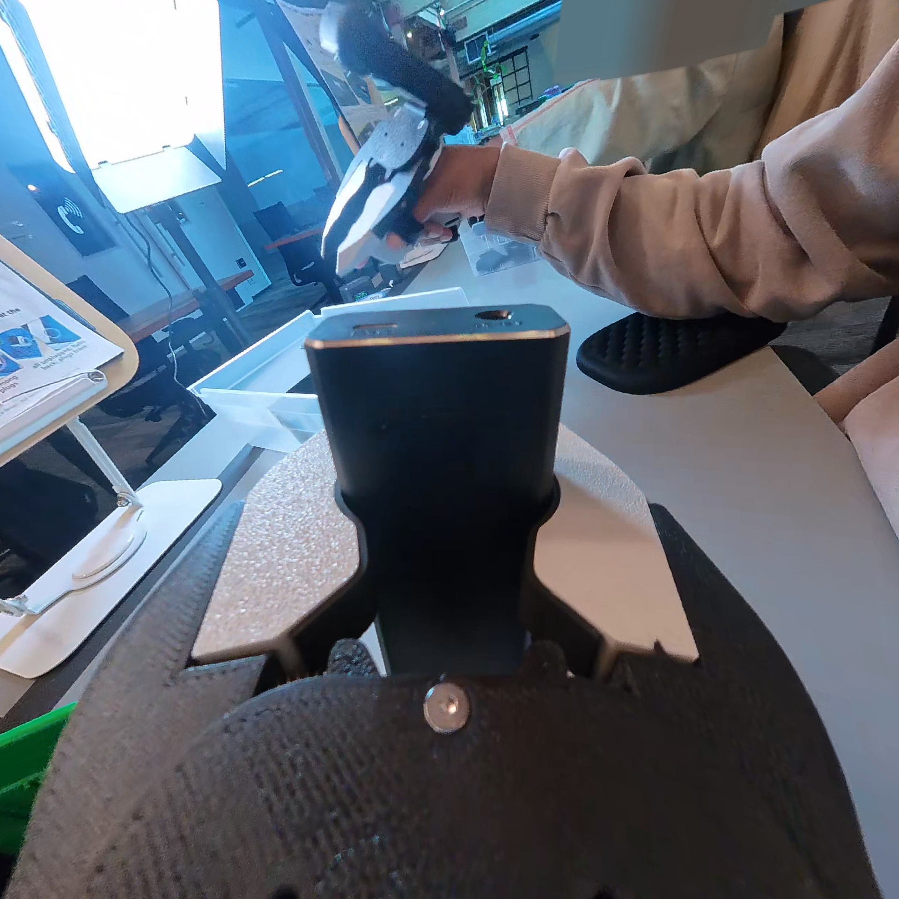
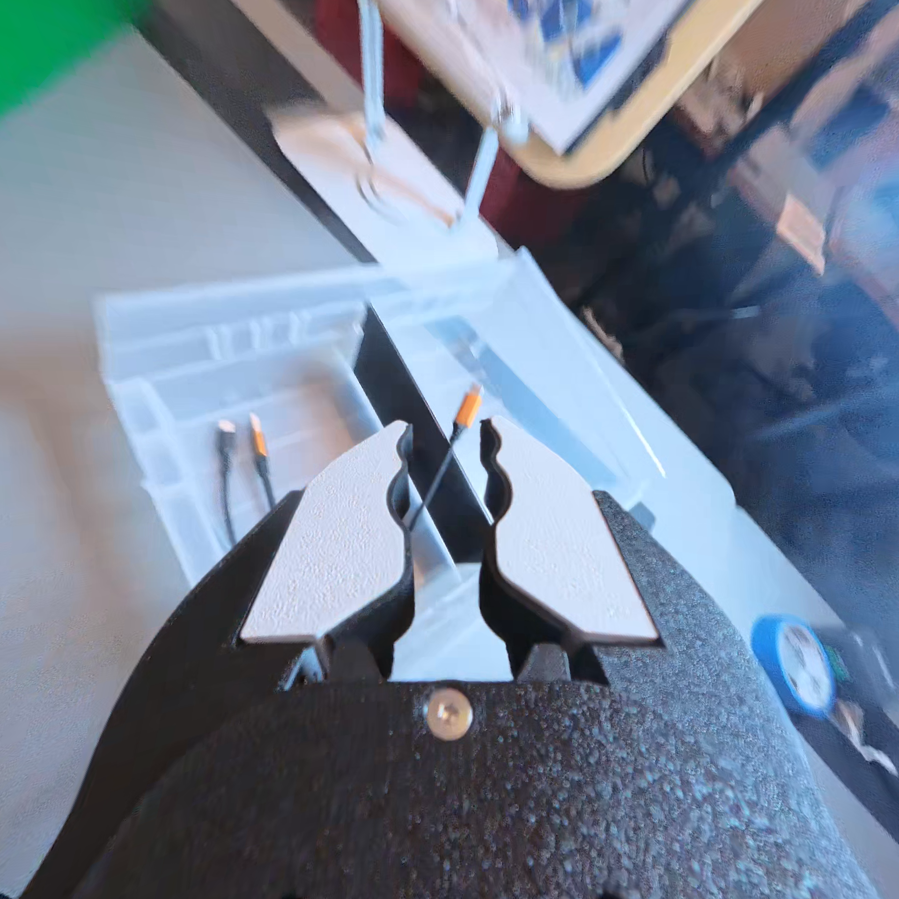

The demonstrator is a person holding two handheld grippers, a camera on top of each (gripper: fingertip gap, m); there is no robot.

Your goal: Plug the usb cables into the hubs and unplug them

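Note:
My left gripper (image 1: 445, 486) is shut on a black USB hub (image 1: 438, 413), held with its port end (image 1: 438, 323) pointing away from me. The ports on that end are empty. My right gripper (image 2: 445, 428) is open and hangs over a clear plastic organiser box (image 2: 233, 360). A black cable with an orange plug (image 2: 469, 406) lies just below and beyond its fingertips, untouched. Two more plugs, one silver (image 2: 226, 430) and one orange (image 2: 258, 438), lie in a compartment to the left. The right gripper also shows in the left wrist view (image 1: 340, 243), above and beyond the hub.
A white stand with an instruction sheet (image 1: 44, 350) sits at the left on the grey table (image 1: 681, 486). A black textured pad (image 1: 671, 355) lies at the right under a beige sleeve (image 1: 705, 233). A blue tape roll (image 2: 793, 666) lies right of the box. There is about 30 centimetres between the tips of the two grippers.

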